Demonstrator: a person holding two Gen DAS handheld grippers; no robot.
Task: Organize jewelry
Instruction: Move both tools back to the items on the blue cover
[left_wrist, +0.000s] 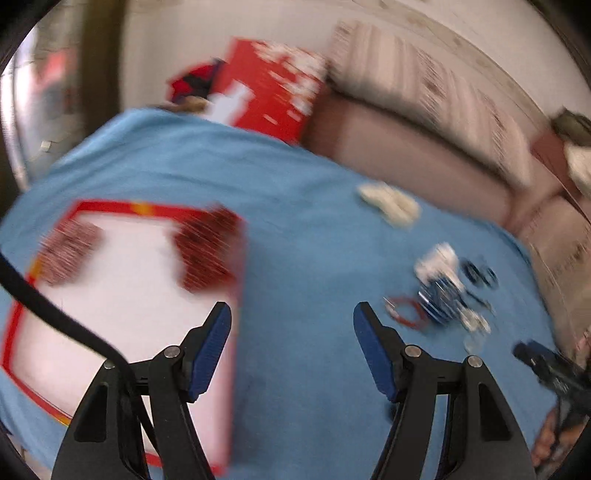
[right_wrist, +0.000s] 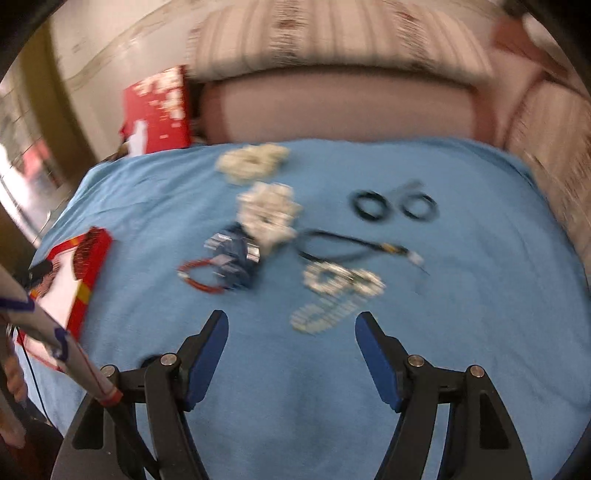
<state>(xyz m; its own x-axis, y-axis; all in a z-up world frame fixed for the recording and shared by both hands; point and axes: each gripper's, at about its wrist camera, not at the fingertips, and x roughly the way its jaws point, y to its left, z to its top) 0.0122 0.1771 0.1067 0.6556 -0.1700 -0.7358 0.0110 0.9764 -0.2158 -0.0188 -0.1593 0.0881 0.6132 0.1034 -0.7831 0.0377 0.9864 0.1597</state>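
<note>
Both the left gripper and the right gripper hang spread and empty over the blue cloth, so this looks like the approach before a first pick. The jewelry lies loose mid-cloth: a pale beaded bracelet just beyond the right gripper, a red bangle left of it, 2 dark rings farther off. The red-edged box waits at the left; next, the right gripper must descend onto 1 piece and pinch it.
</note>
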